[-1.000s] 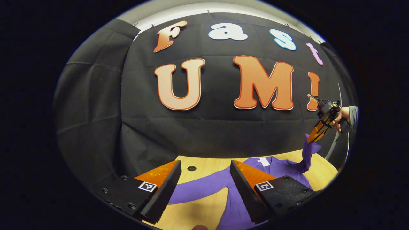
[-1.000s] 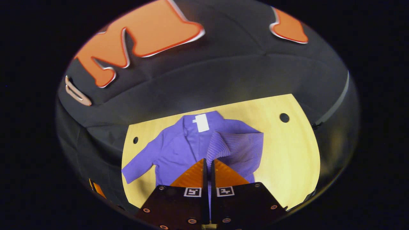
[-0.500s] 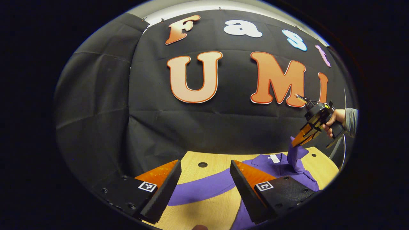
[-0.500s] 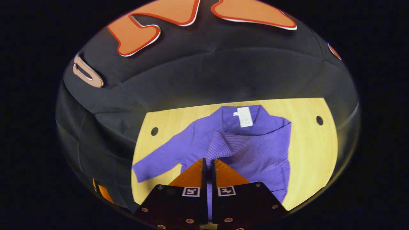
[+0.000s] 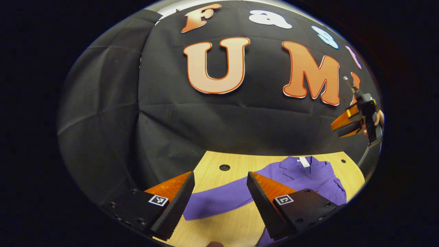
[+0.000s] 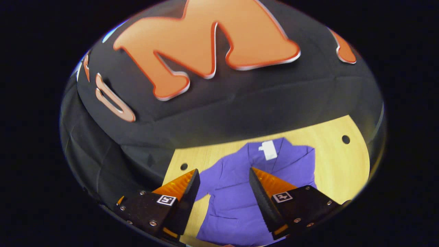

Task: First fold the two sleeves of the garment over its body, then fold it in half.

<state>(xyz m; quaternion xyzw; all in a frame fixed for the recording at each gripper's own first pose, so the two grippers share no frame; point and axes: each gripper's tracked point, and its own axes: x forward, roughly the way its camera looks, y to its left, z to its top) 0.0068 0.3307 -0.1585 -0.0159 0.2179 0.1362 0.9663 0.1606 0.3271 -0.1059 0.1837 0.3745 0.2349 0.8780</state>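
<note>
A: At the six o'clock edge of the left gripper view, we are holding our left gripper [image 5: 219, 202] with its fingers spread wide and nothing between them. Past the tips, the purple garment [image 5: 308, 178] is lying on the wooden table [image 5: 209, 161], with its outstretched sleeve [image 5: 219, 202] running flat toward seven o'clock.

B: And at three o'clock in that view?

A: We are seeing the right gripper [image 5: 337, 127] up in the air, well above the table, with a hand [image 5: 377, 120] behind it. Its orange fingers are standing a little apart and nothing is hanging from them.

B: Now the right gripper view.

A: Along its lower edge, our right gripper [image 6: 223, 192] is hovering with fingers parted and bare, tilted down over the garment [image 6: 236, 206]. The white neck tag [image 6: 269, 150] is sitting toward twelve o'clock of the fingers. One sleeve is not sticking out at the four o'clock side, so we are judging it already laid over the body, while the other sleeve [image 6: 209, 178] is reaching toward nine o'clock.

B: So which step are we on?

A: We are judging the first sleeve fold done and the second one waiting. Next, the left gripper is needing to come down on that flat sleeve's cuff, pinch it, and carry it across the body.
</note>
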